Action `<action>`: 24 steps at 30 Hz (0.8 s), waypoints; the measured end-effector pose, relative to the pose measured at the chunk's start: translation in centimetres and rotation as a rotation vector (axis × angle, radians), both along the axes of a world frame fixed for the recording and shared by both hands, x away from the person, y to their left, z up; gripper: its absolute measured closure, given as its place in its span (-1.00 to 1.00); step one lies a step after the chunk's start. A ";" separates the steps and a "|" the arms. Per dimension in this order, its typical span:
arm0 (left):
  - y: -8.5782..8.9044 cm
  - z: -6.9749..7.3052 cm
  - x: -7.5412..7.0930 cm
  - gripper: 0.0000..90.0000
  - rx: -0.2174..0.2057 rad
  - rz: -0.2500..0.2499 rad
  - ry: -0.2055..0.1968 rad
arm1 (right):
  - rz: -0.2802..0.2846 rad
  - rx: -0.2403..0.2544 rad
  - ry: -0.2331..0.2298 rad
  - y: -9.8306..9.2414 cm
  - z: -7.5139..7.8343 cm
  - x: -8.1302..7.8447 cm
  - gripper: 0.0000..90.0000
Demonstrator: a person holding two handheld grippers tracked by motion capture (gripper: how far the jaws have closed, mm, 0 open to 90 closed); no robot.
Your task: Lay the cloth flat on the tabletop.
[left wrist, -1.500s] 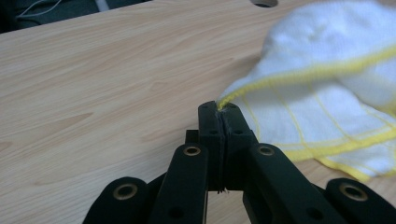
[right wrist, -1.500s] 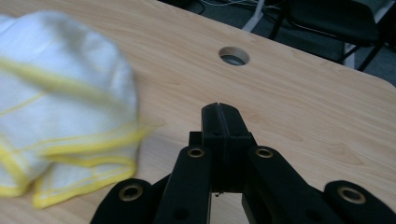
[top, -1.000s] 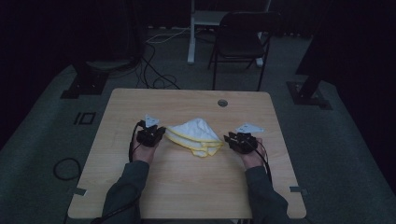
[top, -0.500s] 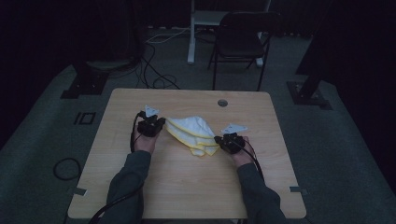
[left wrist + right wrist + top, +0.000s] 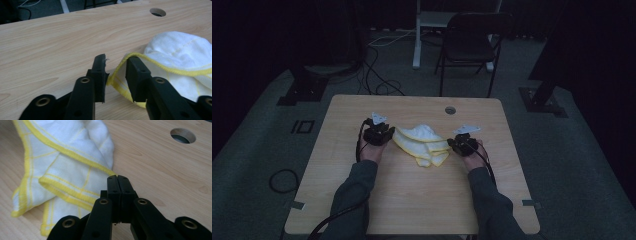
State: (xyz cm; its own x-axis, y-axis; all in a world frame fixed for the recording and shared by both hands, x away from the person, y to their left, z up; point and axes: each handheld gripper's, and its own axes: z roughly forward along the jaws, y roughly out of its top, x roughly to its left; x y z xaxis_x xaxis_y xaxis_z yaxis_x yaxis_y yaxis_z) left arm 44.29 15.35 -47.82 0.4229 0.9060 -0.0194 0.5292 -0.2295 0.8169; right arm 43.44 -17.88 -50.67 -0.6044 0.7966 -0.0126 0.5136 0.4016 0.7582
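Your right claw [image 5: 117,180] rises from the bottom of the right gripper view with its two black jaws pressed flat together, no gap showing between them. Their tips sit right at the yellow-hemmed edge of a white cloth [image 5: 67,167]; whether any fabric is pinched between them can't be told. The cloth lies bunched in folds on the pale wooden counter [image 5: 162,175]. A round hole [image 5: 183,135] sits in the counter at upper right.

Left tongs [image 5: 115,72] at cloth's [image 5: 422,142] left edge, jaws parted, yellow hem between them. Right tongs [image 5: 117,182] at cloth's right edge, jaws pressed together, apparently pinching hem. Both forearms extended from cloth's near side.
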 end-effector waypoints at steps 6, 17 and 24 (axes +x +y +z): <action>1.3 0.1 0.3 0.45 -0.024 0.063 0.019 | -0.032 -0.017 0.013 0.0 0.0 0.8 1.00; -0.9 0.0 -2.1 0.46 -0.023 -0.049 0.020 | -0.036 -0.036 0.013 0.3 0.4 1.4 1.00; -5.7 -1.2 -4.8 0.45 -0.002 -0.217 0.042 | -0.036 -0.044 0.013 0.4 0.4 1.5 1.00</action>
